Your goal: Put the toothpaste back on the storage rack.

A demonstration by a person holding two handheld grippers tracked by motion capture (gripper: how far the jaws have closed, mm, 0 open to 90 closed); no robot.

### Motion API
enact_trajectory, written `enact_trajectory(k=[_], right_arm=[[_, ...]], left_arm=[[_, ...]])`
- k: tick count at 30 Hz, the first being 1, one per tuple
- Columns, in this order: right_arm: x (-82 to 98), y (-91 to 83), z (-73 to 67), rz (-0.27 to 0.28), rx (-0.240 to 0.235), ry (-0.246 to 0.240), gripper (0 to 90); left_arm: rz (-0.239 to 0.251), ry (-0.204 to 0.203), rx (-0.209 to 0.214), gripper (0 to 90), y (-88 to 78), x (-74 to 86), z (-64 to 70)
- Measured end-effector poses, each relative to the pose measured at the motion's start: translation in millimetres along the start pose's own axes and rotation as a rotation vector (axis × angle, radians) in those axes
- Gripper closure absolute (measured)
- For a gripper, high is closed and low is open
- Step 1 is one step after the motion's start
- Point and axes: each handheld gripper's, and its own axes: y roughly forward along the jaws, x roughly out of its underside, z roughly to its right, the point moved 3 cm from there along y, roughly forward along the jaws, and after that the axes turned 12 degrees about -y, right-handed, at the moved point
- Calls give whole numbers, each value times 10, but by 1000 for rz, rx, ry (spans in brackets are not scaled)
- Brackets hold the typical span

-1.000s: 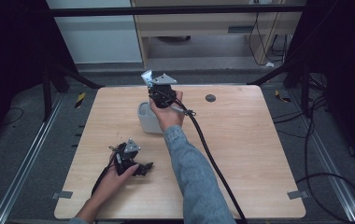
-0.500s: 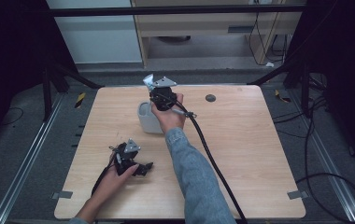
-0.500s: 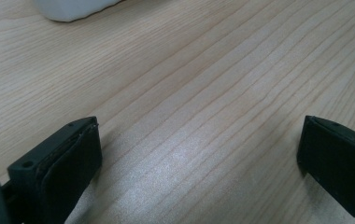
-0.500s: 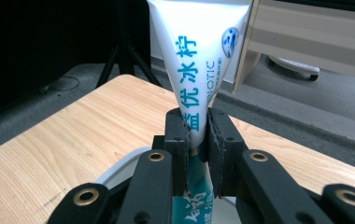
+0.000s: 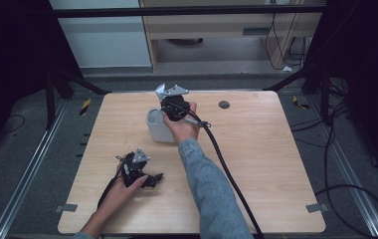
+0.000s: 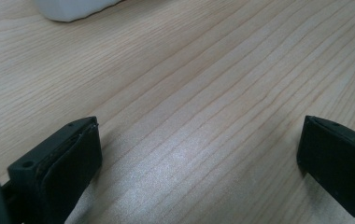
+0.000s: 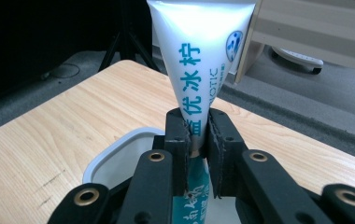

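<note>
You hold the white tube (image 7: 199,60) pinched tight in your right gripper (image 7: 198,140), upright just above the white cup (image 7: 115,158), apparently to drop it in, while your left gripper (image 6: 199,154), well short of the cup, rests wide open and empty.

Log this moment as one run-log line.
right gripper: shut on tube | tube: upright over white cup | left gripper: open, low over table
</note>
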Motion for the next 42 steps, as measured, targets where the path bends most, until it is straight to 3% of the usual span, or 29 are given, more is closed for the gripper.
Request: enact_trajectory(k=[28, 42], right_arm=[[183, 41, -90, -84, -37, -42, 801], [196, 52, -94, -94, -44, -44, 801]], left_arm=[[0, 0, 0, 0, 0, 0, 0], [0, 0, 0, 0, 0, 0, 0]])
